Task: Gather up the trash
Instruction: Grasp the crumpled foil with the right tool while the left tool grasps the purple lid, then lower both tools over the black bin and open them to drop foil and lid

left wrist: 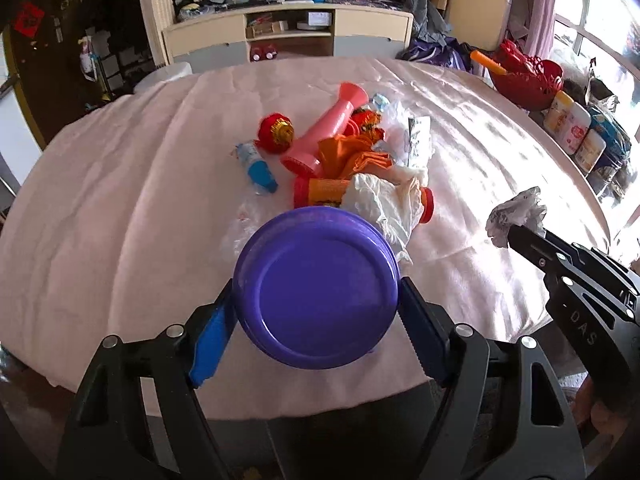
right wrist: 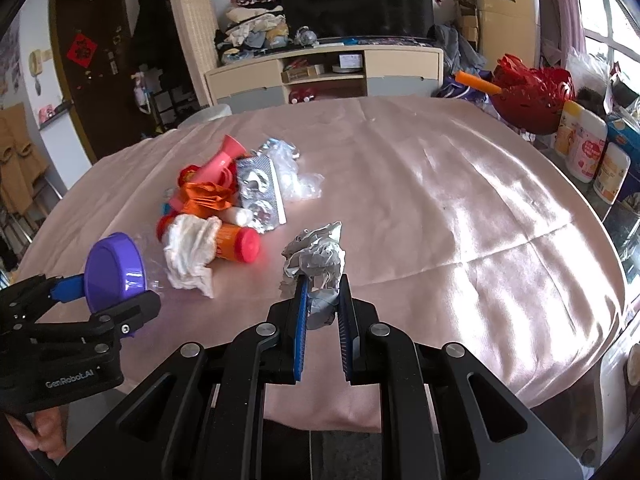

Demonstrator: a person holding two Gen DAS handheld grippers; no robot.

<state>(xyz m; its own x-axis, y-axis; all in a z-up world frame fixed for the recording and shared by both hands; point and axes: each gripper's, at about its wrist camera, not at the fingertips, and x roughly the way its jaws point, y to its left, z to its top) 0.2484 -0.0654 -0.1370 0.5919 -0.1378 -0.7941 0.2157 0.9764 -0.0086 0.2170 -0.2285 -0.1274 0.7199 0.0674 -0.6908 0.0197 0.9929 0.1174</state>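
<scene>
Partly hidden, the purple lid [left wrist: 320, 288] seemingly touches both jaws.

Two claws: left [left wrist: 318, 312], right [right wrist: 324, 312]. One purple lid [left wrist: 318, 286]. One crumpled paper wad [right wrist: 316, 258]. One pink horn [left wrist: 328, 128]. One white rag [right wrist: 188, 250]. One blister pack [right wrist: 260, 190]. One orange cloth [left wrist: 352, 158]. One blue-capped bottle [left wrist: 258, 168]. One desk [right wrist: 440, 200].

Both my wrist cams look forward and down over the pink-clothed table [left wrist: 120, 200], near its front edge. Left cam sits close: trash pile [left wrist: 344, 152] at 12 o'clock, right gripper [left wrist: 520, 236] at 3. Right cam sees that pile [right wrist: 224, 204] at 10, left gripper [right wrist: 108, 292] at 9. Shared: pile, cloth, TV cabinet [right wrist: 320, 68].
</scene>
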